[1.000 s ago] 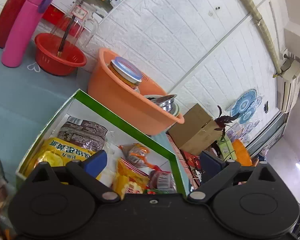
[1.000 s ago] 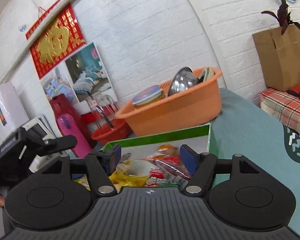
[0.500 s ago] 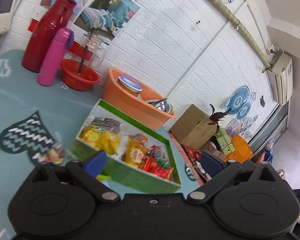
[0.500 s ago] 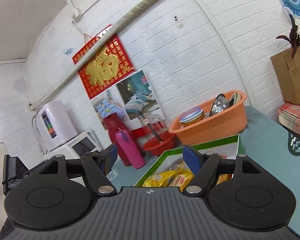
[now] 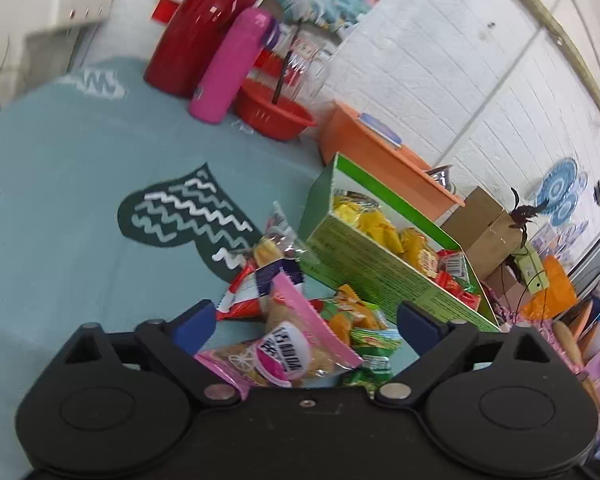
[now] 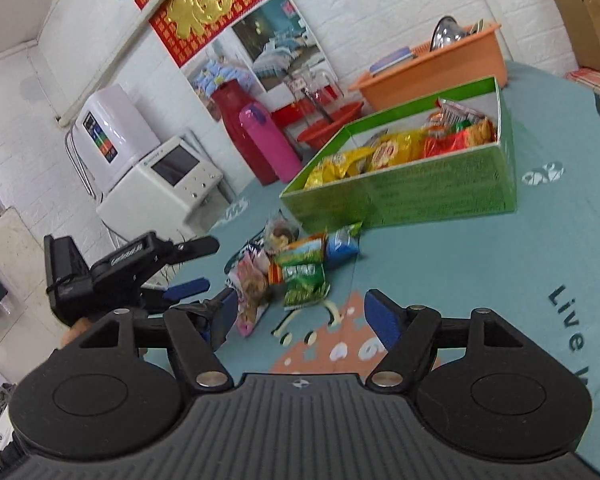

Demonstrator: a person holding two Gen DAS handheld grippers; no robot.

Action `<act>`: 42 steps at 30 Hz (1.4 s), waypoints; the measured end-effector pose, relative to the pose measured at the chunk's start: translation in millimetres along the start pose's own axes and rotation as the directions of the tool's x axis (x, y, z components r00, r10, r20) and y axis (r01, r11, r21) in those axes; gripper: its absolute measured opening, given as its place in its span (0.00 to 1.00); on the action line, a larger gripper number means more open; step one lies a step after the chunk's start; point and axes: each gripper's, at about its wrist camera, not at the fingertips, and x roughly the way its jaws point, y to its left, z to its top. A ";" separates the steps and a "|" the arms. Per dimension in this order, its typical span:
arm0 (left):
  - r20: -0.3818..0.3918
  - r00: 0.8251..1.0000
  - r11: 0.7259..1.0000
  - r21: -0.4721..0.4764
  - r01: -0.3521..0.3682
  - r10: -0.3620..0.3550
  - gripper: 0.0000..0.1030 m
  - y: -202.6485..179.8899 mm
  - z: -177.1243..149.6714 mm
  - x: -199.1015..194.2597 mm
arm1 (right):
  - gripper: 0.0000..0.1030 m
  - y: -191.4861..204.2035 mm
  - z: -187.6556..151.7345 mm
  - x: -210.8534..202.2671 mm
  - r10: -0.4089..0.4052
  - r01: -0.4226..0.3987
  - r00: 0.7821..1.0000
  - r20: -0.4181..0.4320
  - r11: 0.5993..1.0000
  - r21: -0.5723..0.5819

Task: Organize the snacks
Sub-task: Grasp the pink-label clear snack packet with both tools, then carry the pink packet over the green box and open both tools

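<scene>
A green box (image 6: 428, 196) holds several snack packets; it also shows in the left wrist view (image 5: 384, 268). A pile of loose snack packets (image 6: 288, 268) lies on the teal tablecloth just in front of it. My left gripper (image 5: 306, 322) is open and hovers right over the pile, with a pink packet (image 5: 284, 344) between its fingers but not clamped. It also shows in the right wrist view (image 6: 204, 296) at the pile's left. My right gripper (image 6: 304, 316) is open and empty, just short of a green packet (image 6: 304, 280).
An orange basin (image 6: 432, 68) with dishes stands behind the box. A pink bottle (image 5: 232, 68), a red flask (image 5: 196, 36) and a red bowl (image 5: 274, 114) stand at the back. A white appliance (image 6: 160, 188) sits at the table's left edge.
Both grippers have pulled back from over the box and dropped toward the pile of loose packets in front of it. Both stay open.
</scene>
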 end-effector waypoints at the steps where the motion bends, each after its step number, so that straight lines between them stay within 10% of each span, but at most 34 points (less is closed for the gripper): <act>1: -0.016 1.000 1.000 -0.020 0.009 -0.010 1.00 4.6 0.0 4.1 | 1.00 2.3 -2.1 1.7 -0.003 0.003 1.000 -0.010 1.000 -0.006; 3: -0.064 0.997 0.999 -0.022 0.037 -0.038 0.92 8.8 -4.3 10.4 | 1.00 5.3 -3.3 5.5 -0.006 0.006 1.000 -0.021 1.000 -0.015; 5: -0.098 0.994 0.998 0.030 0.048 -0.045 0.35 4.4 -12.0 12.4 | 1.00 6.0 -4.2 7.5 0.005 -0.006 0.999 -0.033 1.000 -0.022; 6: -0.122 0.991 0.997 0.045 0.061 -0.055 0.30 1.5 -16.4 12.5 | 1.00 6.1 -5.4 8.1 0.014 -0.015 0.999 -0.041 0.999 -0.028; 12: -0.230 0.948 0.975 -0.025 0.219 -0.219 0.39 -30.2 -61.2 8.0 | 1.00 5.4 -19.8 13.6 0.030 -0.037 0.995 -0.099 0.997 -0.073; 19: -0.183 0.945 0.962 -0.075 0.261 -0.270 0.99 -33.2 -71.4 -18.0 | 1.00 1.7 -29.8 18.0 0.010 -0.024 0.990 -0.139 0.995 -0.095; 27: -0.238 0.924 0.954 -0.091 0.286 -0.299 1.00 -36.4 -80.8 -5.5 | 0.95 7.7 -33.9 31.8 0.023 -0.047 0.987 -0.161 0.988 -0.145; 30: -0.250 0.925 0.959 -0.076 0.275 -0.285 0.63 -35.8 -85.0 1.5 | 0.88 8.4 -33.6 37.4 0.018 -0.045 0.987 -0.160 0.985 -0.166; 31: -0.248 0.931 0.963 -0.065 0.261 -0.269 0.37 -36.4 -86.6 2.6 | 0.85 8.5 -34.0 39.6 0.029 -0.057 0.987 -0.159 0.983 -0.174; 36: -0.216 0.943 0.967 -0.068 0.245 -0.254 0.30 -39.2 -86.5 0.6 | 0.61 10.4 -34.2 41.1 0.006 -0.031 0.991 -0.132 0.981 -0.192; 42: -0.167 0.935 0.950 -0.035 0.310 -0.312 0.30 -66.3 -62.3 -2.4 | 0.58 15.3 -6.8 19.5 0.005 -0.013 0.999 -0.033 0.974 -0.224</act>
